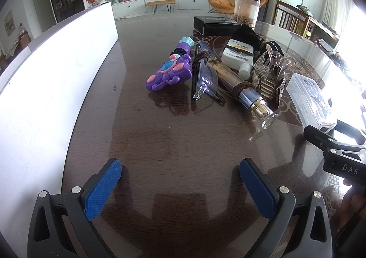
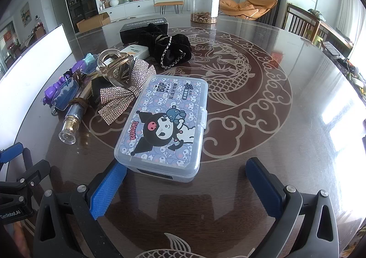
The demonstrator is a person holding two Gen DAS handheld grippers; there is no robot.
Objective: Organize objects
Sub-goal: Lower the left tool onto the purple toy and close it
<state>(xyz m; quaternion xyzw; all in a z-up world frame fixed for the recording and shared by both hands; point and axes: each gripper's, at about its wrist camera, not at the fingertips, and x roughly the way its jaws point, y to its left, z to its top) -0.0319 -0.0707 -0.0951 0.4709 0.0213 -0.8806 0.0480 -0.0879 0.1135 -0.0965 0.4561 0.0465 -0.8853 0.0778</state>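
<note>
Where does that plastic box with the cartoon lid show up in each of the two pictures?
Left wrist view: the box lies at the far right edge, seen side-on, just beyond the right gripper.
Right wrist view: the box sits centre, just ahead of the open jaws.
Shared landmark: the rhinestone bow beside it.

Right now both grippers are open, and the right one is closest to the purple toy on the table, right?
Not quite. Both the left gripper and the right gripper are open, but the right wrist view shows the right one closest to the cartoon floss box. The purple toy lies farther off, to its left.
</note>
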